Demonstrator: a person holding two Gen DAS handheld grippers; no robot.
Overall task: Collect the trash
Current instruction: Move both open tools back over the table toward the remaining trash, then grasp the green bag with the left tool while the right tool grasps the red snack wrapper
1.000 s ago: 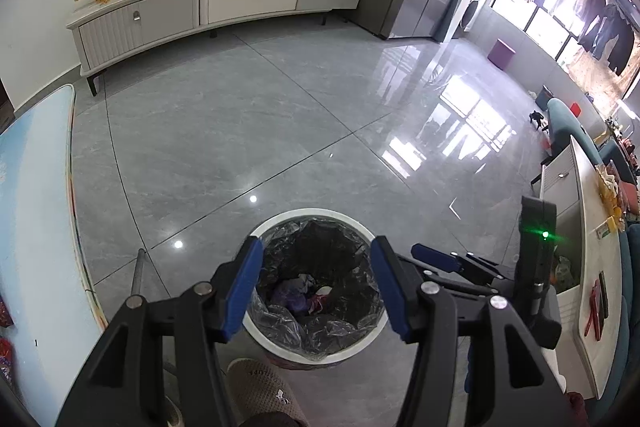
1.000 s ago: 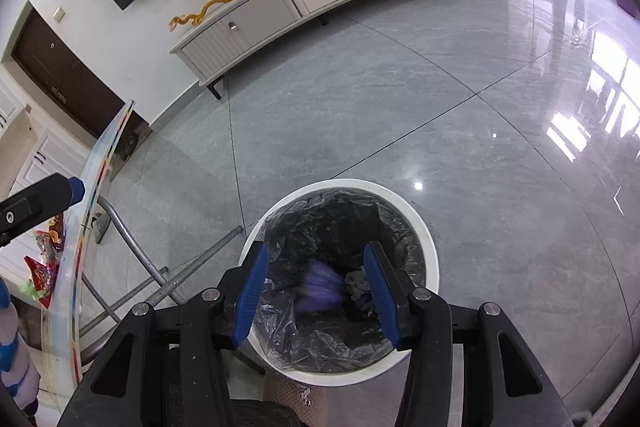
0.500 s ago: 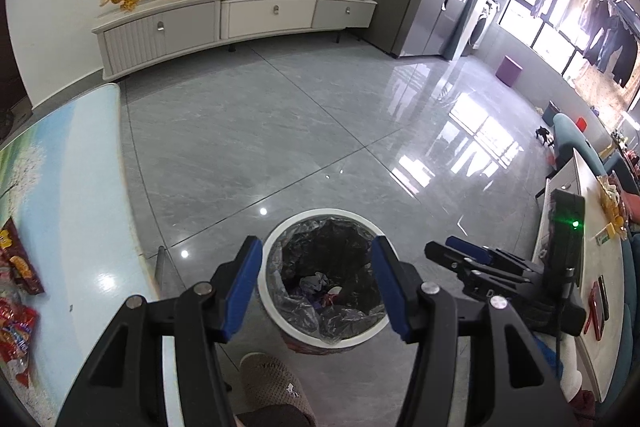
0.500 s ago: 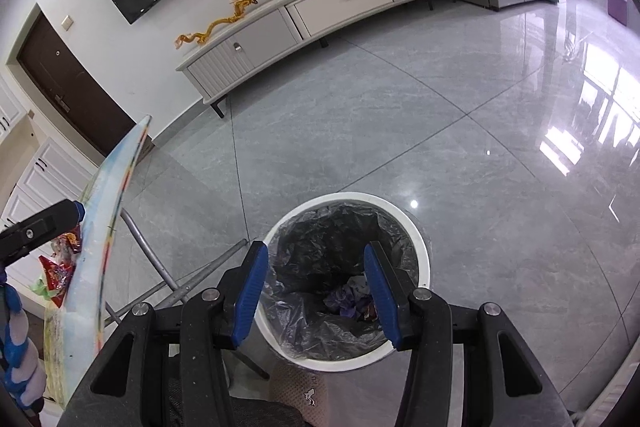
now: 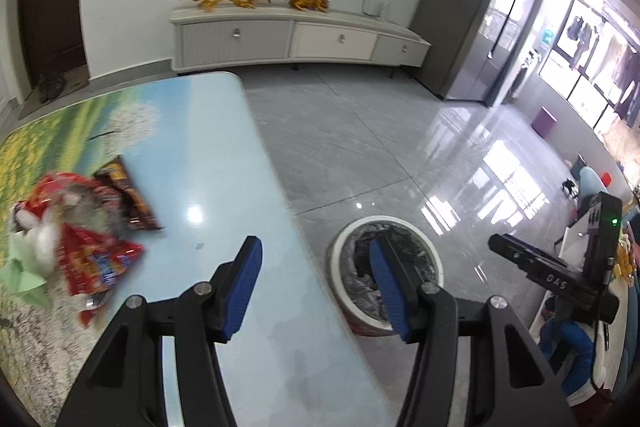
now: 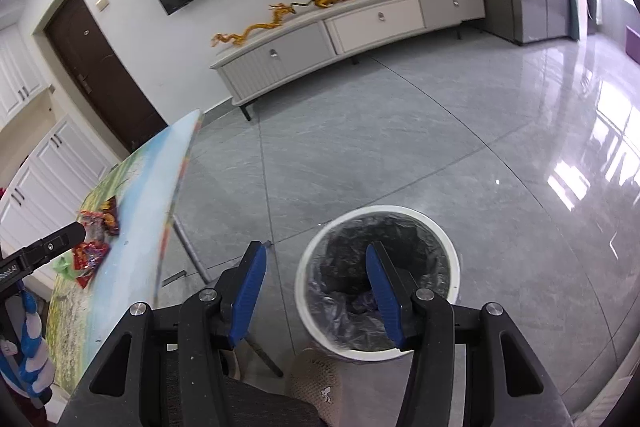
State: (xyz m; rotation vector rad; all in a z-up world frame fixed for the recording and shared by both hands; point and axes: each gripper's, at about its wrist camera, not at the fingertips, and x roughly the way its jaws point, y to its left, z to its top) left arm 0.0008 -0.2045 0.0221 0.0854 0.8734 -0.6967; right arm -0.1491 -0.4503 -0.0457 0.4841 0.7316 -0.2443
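Currently, my view:
left tongs (image 5: pixel 316 287): agape, empty, over worktop (image 5: pixel 208 163) edge
right tongs (image 6: pixel 316 291): agape, empty, above bin (image 6: pixel 448 247)
wrappers (image 5: pixel 100 255): on worktop

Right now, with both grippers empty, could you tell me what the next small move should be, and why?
Probably carry the open left gripper left toward the red wrappers on the table: they remain uncollected beside the bin.

Black plastic grippers w/ ribbed blue fingers (image 5: pixel 246 289), silver pivot screws, white "DAS" lettering; beige knit slipper (image 6: pixel 318 383).
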